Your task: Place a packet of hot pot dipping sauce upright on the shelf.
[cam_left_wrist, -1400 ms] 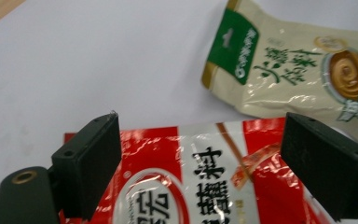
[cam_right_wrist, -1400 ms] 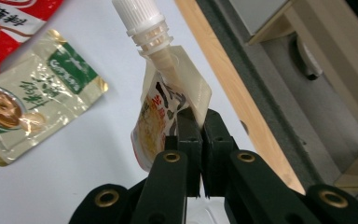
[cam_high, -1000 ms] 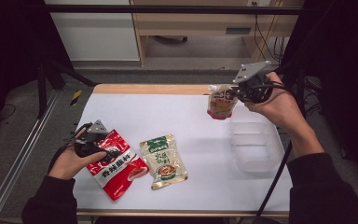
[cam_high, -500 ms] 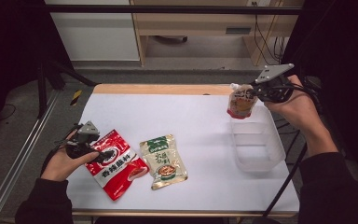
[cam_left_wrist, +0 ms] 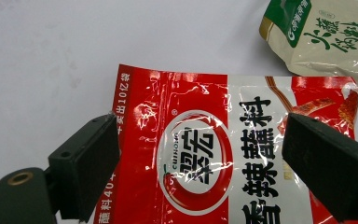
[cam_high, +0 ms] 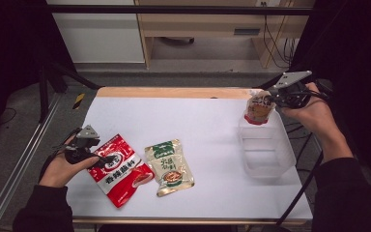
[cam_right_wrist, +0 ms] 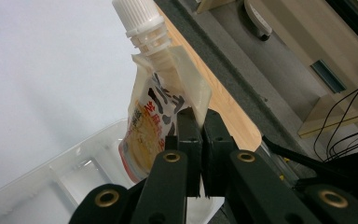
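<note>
My right gripper (cam_high: 274, 100) (cam_right_wrist: 198, 123) is shut on the top corner of a spouted pouch (cam_high: 258, 108) (cam_right_wrist: 154, 114) with a white screw cap. The pouch hangs over the far end of a clear plastic bin (cam_high: 265, 147) (cam_right_wrist: 60, 186) at the table's right. At the left, my left gripper (cam_high: 107, 159) (cam_left_wrist: 200, 158) stands open, its jaws on either side of a red sauce packet (cam_high: 120, 168) (cam_left_wrist: 223, 158) that lies flat on the white table. A beige and green packet (cam_high: 169, 166) (cam_left_wrist: 326, 42) lies just to the right of the red one.
The white table (cam_high: 183, 121) has a wooden strip along its far edge. A metal rail (cam_high: 19, 164) runs along the left side. Cables (cam_high: 299, 188) trail from the right gripper down past the table's right edge.
My right hand has carried the spouted pouch rightward and down, from over the table's far edge to above the clear bin. The left gripper has barely shifted at the red packet.
</note>
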The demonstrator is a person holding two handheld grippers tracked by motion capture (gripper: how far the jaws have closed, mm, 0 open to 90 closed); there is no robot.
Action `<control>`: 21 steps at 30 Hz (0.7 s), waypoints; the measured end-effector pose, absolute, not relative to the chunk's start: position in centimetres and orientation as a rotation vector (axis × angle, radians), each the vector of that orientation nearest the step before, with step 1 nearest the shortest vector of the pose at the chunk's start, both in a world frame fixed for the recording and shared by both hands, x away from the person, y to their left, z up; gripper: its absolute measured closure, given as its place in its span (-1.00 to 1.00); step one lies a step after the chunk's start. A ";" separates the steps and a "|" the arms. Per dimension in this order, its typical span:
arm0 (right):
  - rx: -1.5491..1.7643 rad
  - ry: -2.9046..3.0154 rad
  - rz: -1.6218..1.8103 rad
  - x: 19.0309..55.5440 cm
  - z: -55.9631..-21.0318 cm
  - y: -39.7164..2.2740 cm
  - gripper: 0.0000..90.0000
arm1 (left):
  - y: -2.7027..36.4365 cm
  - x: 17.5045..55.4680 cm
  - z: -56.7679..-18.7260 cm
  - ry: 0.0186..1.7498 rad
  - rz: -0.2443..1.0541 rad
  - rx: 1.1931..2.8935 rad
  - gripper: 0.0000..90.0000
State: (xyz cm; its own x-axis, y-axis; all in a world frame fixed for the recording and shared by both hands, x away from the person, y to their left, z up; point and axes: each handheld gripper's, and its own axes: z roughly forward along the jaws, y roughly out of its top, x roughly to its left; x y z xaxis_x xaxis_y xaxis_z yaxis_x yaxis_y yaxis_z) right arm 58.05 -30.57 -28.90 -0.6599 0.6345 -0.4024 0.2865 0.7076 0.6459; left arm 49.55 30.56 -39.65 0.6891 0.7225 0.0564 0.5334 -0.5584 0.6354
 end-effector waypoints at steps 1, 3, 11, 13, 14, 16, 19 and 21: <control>0.701 2.288 0.724 58.1 -29.0 -30.6 0.97 | 30.6 49.6 -39.7 0.959 0.416 2.306 -0.75; 0.700 2.293 0.720 58.2 -29.3 -30.7 0.97 | 30.5 49.5 -39.7 0.958 0.416 2.307 -0.75; 0.717 2.304 0.709 58.8 -30.3 -30.7 0.97 | 30.6 49.6 -39.8 0.962 0.409 2.306 -0.75; 0.719 2.310 0.714 58.9 -30.6 -30.7 0.97 | 30.6 49.6 -39.9 0.963 0.409 2.308 -0.75; 0.725 2.312 0.706 58.9 -30.8 -30.7 0.97 | 30.6 49.6 -39.9 0.963 0.409 2.307 -0.75; 0.728 2.322 0.715 59.0 -31.2 -30.6 0.97 | 30.6 49.6 -39.9 0.963 0.404 2.315 -0.75; 0.728 2.332 0.709 59.0 -31.7 -30.5 0.97 | 30.5 49.6 -39.9 0.958 0.405 2.311 -0.75; 0.732 2.337 0.719 59.0 -32.2 -30.4 0.97 | 30.4 49.5 -39.9 0.956 0.405 2.314 -0.75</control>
